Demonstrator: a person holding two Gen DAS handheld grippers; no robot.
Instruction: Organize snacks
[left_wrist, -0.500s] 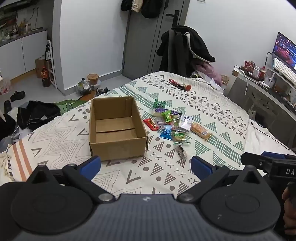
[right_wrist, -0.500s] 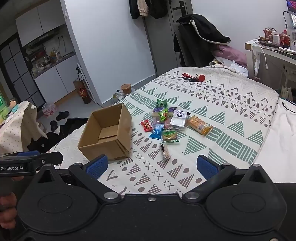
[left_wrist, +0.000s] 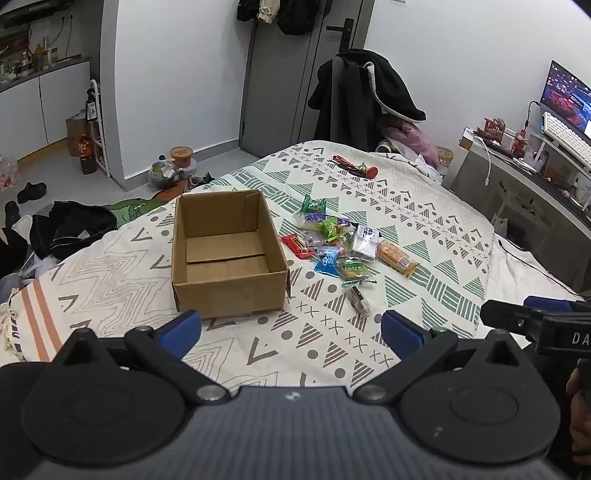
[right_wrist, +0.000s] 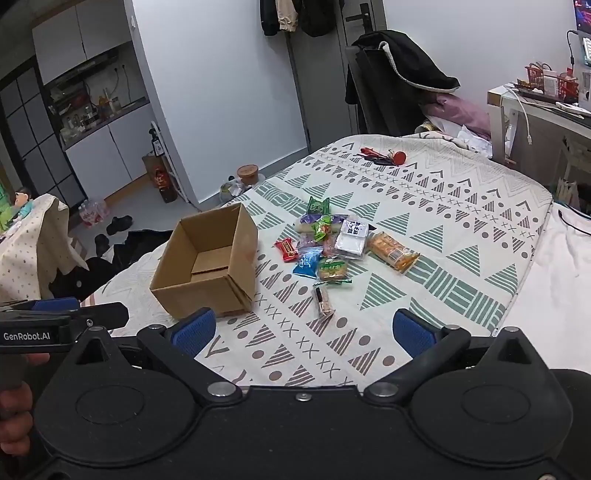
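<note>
An open, empty cardboard box (left_wrist: 225, 254) (right_wrist: 210, 266) stands on the patterned bedspread (left_wrist: 424, 221). To its right lies a pile of wrapped snacks (left_wrist: 340, 240) (right_wrist: 328, 240), with an orange biscuit pack (left_wrist: 397, 256) (right_wrist: 393, 251), a red bar (left_wrist: 295, 245) (right_wrist: 286, 249) and a small dark packet (left_wrist: 359, 300) (right_wrist: 323, 301) nearest me. My left gripper (left_wrist: 291, 328) is open and empty, short of the box's near side. My right gripper (right_wrist: 304, 328) is open and empty, short of the snacks.
Red-handled items (left_wrist: 352, 168) lie at the bed's far end. A chair draped with a black coat (left_wrist: 365, 107) stands behind. A desk with a monitor (left_wrist: 565, 96) is at right. Clothes and shoes (left_wrist: 70, 229) lie on the floor at left.
</note>
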